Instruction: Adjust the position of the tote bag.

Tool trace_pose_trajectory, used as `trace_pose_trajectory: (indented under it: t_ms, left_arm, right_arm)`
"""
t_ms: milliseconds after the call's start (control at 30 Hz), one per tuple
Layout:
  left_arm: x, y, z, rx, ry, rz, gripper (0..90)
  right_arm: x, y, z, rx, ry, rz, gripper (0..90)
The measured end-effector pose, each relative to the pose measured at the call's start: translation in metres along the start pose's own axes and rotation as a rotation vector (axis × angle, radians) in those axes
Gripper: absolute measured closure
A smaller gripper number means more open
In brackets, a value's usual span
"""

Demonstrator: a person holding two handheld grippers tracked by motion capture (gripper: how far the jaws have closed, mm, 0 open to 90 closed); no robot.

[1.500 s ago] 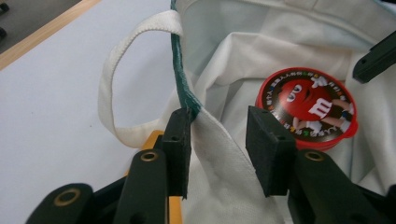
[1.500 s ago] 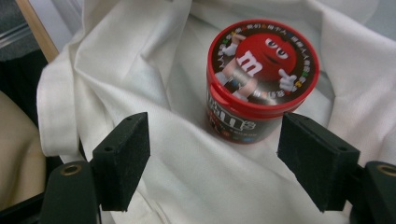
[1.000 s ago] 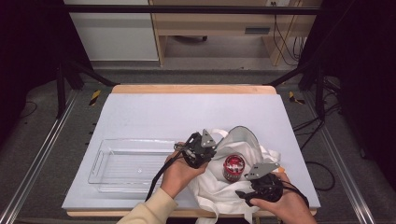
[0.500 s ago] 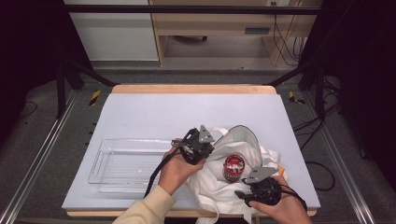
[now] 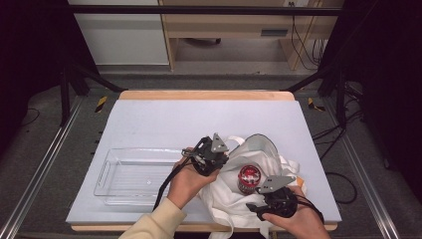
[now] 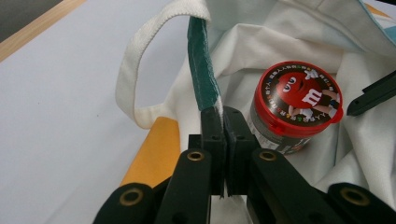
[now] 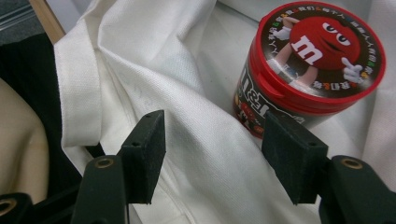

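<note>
White cloth bag (image 5: 259,186) lies crumpled at the surface's (image 5: 164,119) 5 o'clock corner, a red-lidded candy tub (image 5: 248,178) upright on it. The left claw (image 6: 223,116) view shows its jaws pinched tight on the bag's green-edged rim. The right claw (image 7: 212,149) view shows jaws wide apart, empty, tub at 1 o'clock. A clear tray (image 5: 107,172) sits at 9 o'clock of the bag.
</note>
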State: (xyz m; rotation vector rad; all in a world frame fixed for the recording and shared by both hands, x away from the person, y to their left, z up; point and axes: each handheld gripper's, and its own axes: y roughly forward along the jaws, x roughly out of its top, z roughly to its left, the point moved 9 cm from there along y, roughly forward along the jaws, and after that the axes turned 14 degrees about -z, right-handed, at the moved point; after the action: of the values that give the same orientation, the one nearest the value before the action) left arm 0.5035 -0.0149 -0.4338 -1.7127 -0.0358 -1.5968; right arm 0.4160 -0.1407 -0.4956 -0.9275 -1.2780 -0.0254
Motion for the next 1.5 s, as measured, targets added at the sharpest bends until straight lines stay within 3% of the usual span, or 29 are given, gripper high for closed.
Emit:
trace_pose_trajectory:
  t_ms: [233,667,1100,1500]
  left_arm:
    - [0.001,0.000,0.000,-0.002,-0.002,0.010,88.4]
    - [0.001,0.009,0.022,0.014,-0.046,0.036,88.5]
    - [0.002,0.019,0.043,0.062,-0.044,0.055,88.6]
    - [0.004,0.018,0.061,0.101,-0.071,0.045,88.7]
  right_arm:
    - [-0.007,0.008,0.008,0.001,-0.020,0.030,49.4]
    - [-0.013,0.002,0.004,-0.018,-0.034,-0.019,77.2]
    - [-0.015,-0.004,0.006,0.010,-0.049,-0.037,83.8]
    - [-0.014,-0.013,0.009,0.026,-0.051,-0.059,85.4]
